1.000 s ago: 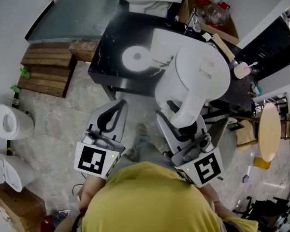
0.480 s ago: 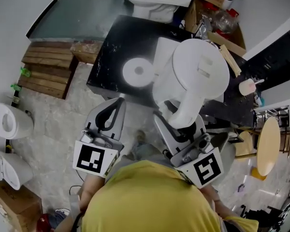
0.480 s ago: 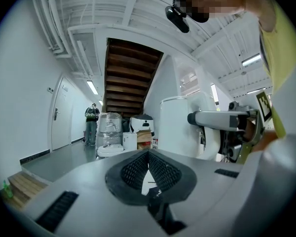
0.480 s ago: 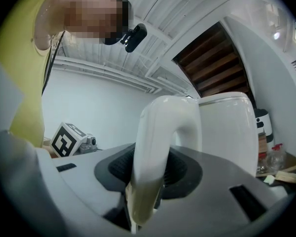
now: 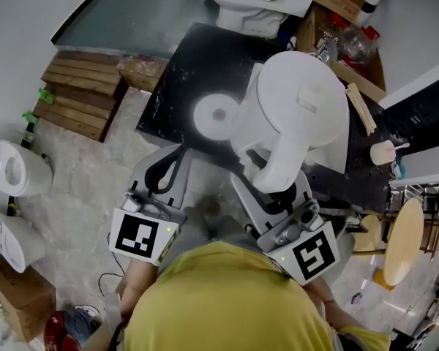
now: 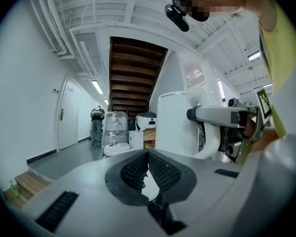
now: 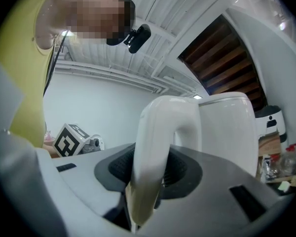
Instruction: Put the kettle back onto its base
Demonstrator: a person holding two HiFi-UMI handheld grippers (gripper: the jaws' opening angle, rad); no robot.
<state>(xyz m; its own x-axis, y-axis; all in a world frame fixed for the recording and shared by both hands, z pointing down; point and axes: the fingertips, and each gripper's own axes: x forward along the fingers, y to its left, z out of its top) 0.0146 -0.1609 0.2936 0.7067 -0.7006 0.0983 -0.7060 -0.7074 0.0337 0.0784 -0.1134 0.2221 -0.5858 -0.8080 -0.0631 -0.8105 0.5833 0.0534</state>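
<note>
Grip: right tongs (image 7: 147, 174) clamped on the curved handle (image 7: 158, 132) of the kettle (image 5: 300, 115), pads pressed against both sides of the loop. Left tongs (image 6: 148, 168) closed together on nothing, held on the person's side of the base (image 5: 216, 115), short of the desk (image 5: 172, 72) edge.

Position: kettle carried upright in the air, just right of the base, its body overlapping the base's right rim as seen in the head view.

Change over the last second: kettle brought leftward toward the base, the narrow gap between them closed to an overlap. Grip unaltered, both tongs carried in toward the base.

Meaning for the task: carry nearly finished, placing not yet done.

Remaining, by judgement: a small further shift left to centre the kettle bottom over the central stud of the base, then a straight lowering.

Risk: off-centre seating, right part of the base being hidden from above by the kettle body.
</note>
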